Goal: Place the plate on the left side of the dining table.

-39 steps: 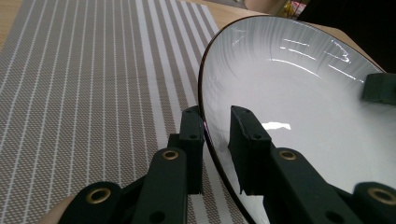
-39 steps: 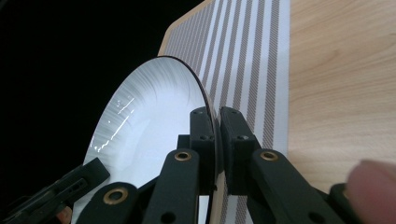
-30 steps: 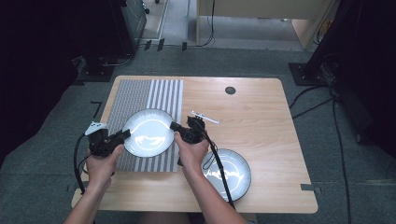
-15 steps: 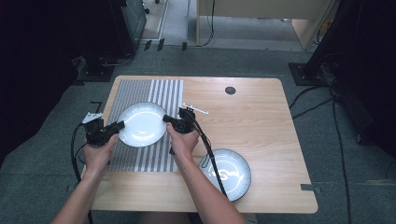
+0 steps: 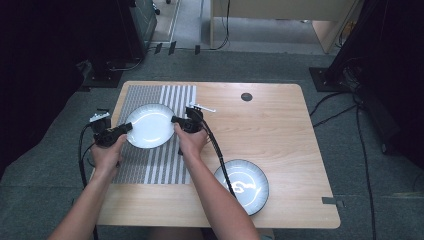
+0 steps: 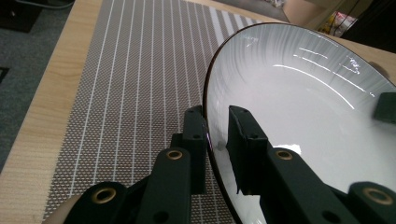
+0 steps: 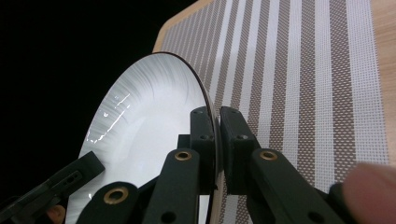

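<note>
I have the round white plate with the thin dark rim [image 5: 149, 125] pinched between my two tools, over the grey-and-white striped woven placemat [image 5: 155, 165] on the left part of the light wooden table [image 5: 280, 130]. My left gripper [image 5: 126, 127] is clamped on the plate's left edge; in the left gripper view the rim [image 6: 211, 140] sits between the two black jaws, one under the plate and one on its white face. My right gripper [image 5: 176, 120] bites the opposite edge, and in the right gripper view its jaws are closed tight with the rim [image 7: 215, 140] between them. The plate looks lifted a little off the mat, though from above I cannot be sure it is clear of it. A second white plate with a dark rim [image 5: 241, 185] lies near the table's front edge, well apart to the right, with my right gripper's black cable [image 5: 220, 160] running across it. A small dark round grommet [image 5: 246, 96] sits near the far edge.
</note>
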Demonstrator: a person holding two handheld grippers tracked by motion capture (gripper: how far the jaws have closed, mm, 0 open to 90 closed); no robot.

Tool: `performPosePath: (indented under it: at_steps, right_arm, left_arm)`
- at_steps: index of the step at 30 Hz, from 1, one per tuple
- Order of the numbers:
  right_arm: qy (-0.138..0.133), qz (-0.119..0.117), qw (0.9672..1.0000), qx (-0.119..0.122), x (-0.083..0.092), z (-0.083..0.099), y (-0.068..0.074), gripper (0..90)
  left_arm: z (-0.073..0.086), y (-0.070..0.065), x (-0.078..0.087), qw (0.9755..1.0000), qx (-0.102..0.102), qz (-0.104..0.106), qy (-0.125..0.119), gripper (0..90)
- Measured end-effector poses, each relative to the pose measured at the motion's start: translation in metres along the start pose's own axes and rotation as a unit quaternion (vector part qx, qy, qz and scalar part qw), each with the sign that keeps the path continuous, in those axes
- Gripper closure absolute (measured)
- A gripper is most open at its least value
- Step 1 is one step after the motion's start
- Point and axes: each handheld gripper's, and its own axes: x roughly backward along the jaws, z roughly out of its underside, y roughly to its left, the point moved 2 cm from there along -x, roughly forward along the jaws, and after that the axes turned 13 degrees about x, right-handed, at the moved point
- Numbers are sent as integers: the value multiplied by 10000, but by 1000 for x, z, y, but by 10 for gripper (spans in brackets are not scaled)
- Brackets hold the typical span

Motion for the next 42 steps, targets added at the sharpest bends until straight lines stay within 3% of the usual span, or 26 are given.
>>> performPosePath:
  at_steps: [5, 7, 18, 25, 30, 42]
  right_arm:
    - [103, 29, 9999, -52, -18, 0, -7, 849]
    - [125, 29, 9999, -86, -20, 0, -7, 849]
    - [176, 127, 9998, -34, -44, -13, -10, 853]
    - [280, 233, 9993, -77, -50, -13, -21, 855]
    - [331, 285, 9990, 81, -57, -12, -28, 855]
    - [454, 396, 9981, 120, -61, -10, -34, 850]
  left_arm:
    - [-4, 13, -12, 9991, 408, 151, -7, 820]
    - [-6, 15, -17, 9989, 447, 138, -26, 822]
    - [-27, 19, -36, 9987, 502, 25, 10, 830]
    - [-27, 19, -51, 9989, 418, 36, 194, 832]
    - [-23, 23, -63, 9986, 453, -27, 281, 826]
    - [-21, 24, -71, 9982, 351, -62, 485, 821]
